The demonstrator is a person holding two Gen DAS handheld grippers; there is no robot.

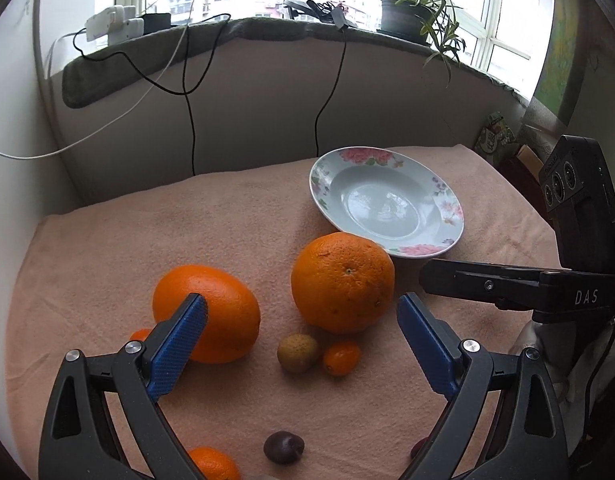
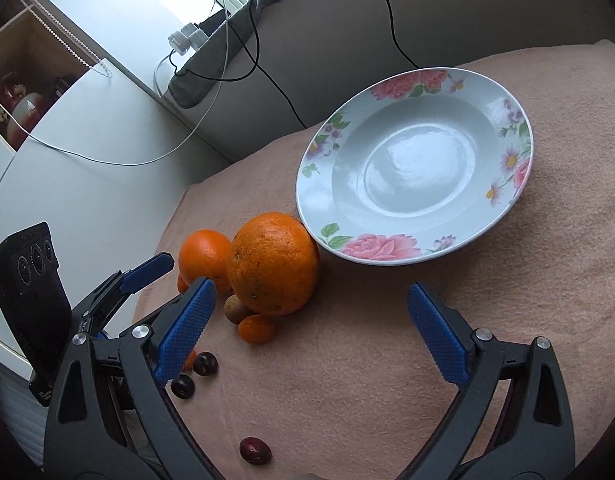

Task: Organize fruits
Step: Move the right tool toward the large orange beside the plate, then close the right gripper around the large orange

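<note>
White "DAS" lettering reads on the right tool [image 1: 423, 280]. Both tools' jaws apart, nothing between them; left tool [image 1: 303, 312]. Oranges [image 1: 342, 280] on peach-clothed worktop [image 1: 147, 232], beside floral plate [image 1: 447, 208].

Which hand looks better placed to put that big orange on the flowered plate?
Probably the left: the big orange sits ahead between the open left gripper fingers. The right gripper, also open, has the orange off to its side, nearer the empty plate.
</note>
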